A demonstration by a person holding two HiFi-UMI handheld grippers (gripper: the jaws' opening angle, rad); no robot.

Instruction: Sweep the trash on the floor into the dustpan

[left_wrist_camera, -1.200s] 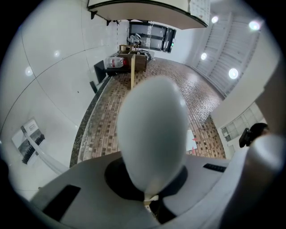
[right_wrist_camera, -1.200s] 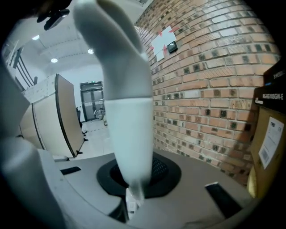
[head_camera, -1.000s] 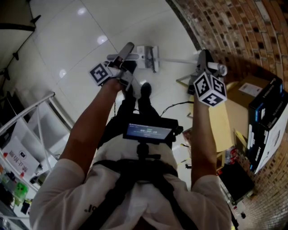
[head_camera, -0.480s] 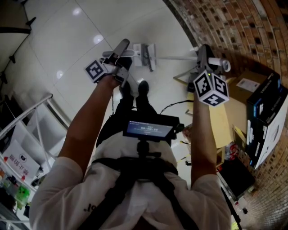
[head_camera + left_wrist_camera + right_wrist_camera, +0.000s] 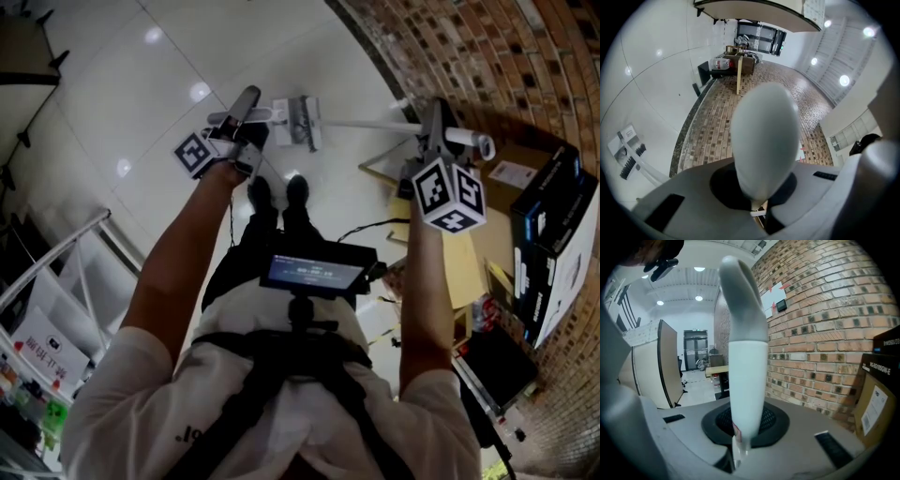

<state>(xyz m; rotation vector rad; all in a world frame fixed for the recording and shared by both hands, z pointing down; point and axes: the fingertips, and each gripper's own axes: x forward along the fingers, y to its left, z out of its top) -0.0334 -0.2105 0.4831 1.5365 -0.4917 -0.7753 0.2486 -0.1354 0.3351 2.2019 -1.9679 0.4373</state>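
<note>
Left gripper (image 5: pixel 759 213): jaws together, clamped on a pale grey handle (image 5: pixel 764 140). Its rounded end sticks out past the jaws. From the head view, that handle angles up and away over the white tile floor (image 5: pixel 141 84).

Right gripper (image 5: pixel 738 446): jaws nearly together, clamped on a long white handle (image 5: pixel 745 371), which runs up through them and bends at the top. In the head view its shaft runs left from the jaws to a white head (image 5: pixel 300 120) low at the floor, just beyond the person's black shoes (image 5: pixel 277 192). A short end of the handle sticks out on the gripper's right side.

Can't tell whether that white head is the dustpan or the broom; the left handle's lower end reaches close beside it. No trash can be made out at this resolution.

Brick wall (image 5: pixel 487 56) is on the right, with flat cardboard (image 5: pixel 459 253) and a black box (image 5: pixel 553 225) near its foot.
</note>
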